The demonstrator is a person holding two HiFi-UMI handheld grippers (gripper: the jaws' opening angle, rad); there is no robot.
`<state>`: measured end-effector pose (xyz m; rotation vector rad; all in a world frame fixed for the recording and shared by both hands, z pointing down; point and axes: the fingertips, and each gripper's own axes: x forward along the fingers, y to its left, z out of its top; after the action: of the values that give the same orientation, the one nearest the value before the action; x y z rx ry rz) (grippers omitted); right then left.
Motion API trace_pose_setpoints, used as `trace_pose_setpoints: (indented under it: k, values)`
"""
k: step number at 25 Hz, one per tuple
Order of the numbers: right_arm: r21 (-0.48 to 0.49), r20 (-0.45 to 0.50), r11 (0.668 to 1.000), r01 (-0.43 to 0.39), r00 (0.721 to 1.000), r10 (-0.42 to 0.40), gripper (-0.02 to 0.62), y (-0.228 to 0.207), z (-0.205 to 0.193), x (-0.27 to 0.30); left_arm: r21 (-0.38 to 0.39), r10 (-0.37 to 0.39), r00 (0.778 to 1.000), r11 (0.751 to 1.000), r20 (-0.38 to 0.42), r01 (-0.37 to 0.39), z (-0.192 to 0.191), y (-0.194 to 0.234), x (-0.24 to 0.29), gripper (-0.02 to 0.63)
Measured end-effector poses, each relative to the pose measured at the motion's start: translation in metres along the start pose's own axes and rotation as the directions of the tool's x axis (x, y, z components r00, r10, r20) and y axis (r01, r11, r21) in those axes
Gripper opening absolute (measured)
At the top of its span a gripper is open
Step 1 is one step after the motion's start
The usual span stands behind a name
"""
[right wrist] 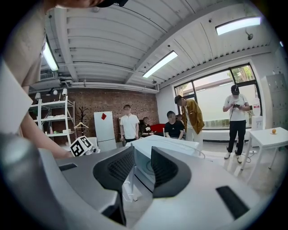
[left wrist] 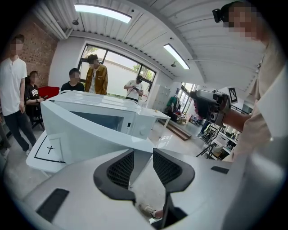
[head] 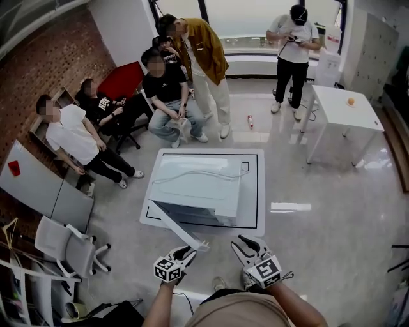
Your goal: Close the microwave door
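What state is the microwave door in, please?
Open: the microwave door stands angled out from the microwave, its free edge near the left gripper.

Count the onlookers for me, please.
6: white-shirted person and seated neighbour by the brick wall; black-shirted sitter, another person behind; mustard-jacketed person; phone user near the window. Others may be hidden.

The white box-shaped microwave (head: 201, 182) stood on a low white square surface (head: 254, 191). Its flat white door (head: 176, 227) jutted out before the microwave's left corner. The left gripper (head: 185, 254) sat at the door's free end. The right gripper (head: 242, 244) sat before the microwave's right side.
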<state>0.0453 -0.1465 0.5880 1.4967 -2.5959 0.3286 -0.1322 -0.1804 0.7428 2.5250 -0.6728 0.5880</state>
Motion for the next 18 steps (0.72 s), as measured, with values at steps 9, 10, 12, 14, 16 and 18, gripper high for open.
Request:
trace_pose_setpoints:
  k: [9,10,12,14,16,18]
  values:
    - [0.013,0.009,1.000,0.020,1.000,-0.020,0.123,-0.015,0.004,-0.005,-0.010,0.031,0.999,0.999,-0.030,-0.031,0.013,0.006,0.026,0.123]
    - [0.014,0.010,1.000,0.023,1.000,-0.023,0.123,-0.017,0.004,-0.005,-0.020,0.039,0.999,0.999,-0.031,-0.039,0.014,0.009,0.028,0.123]
    - [0.014,0.012,0.999,0.029,1.000,-0.029,0.123,-0.020,0.002,-0.006,-0.043,0.041,0.999,0.998,-0.020,-0.042,0.018,0.013,0.032,0.123]
    - [0.012,0.012,0.999,0.035,0.999,-0.035,0.121,-0.023,0.001,-0.006,-0.044,0.037,0.999,0.998,-0.016,-0.037,0.021,0.014,0.037,0.123]
    - [0.016,0.014,0.999,0.037,0.999,-0.037,0.121,-0.025,0.002,-0.006,-0.032,0.030,0.999,0.999,-0.020,-0.031,0.024,0.014,0.041,0.123]
    - [0.017,0.013,0.999,0.044,0.999,-0.044,0.121,-0.027,0.003,-0.007,-0.024,0.023,1.000,0.999,-0.021,-0.024,0.029,0.014,0.046,0.123]
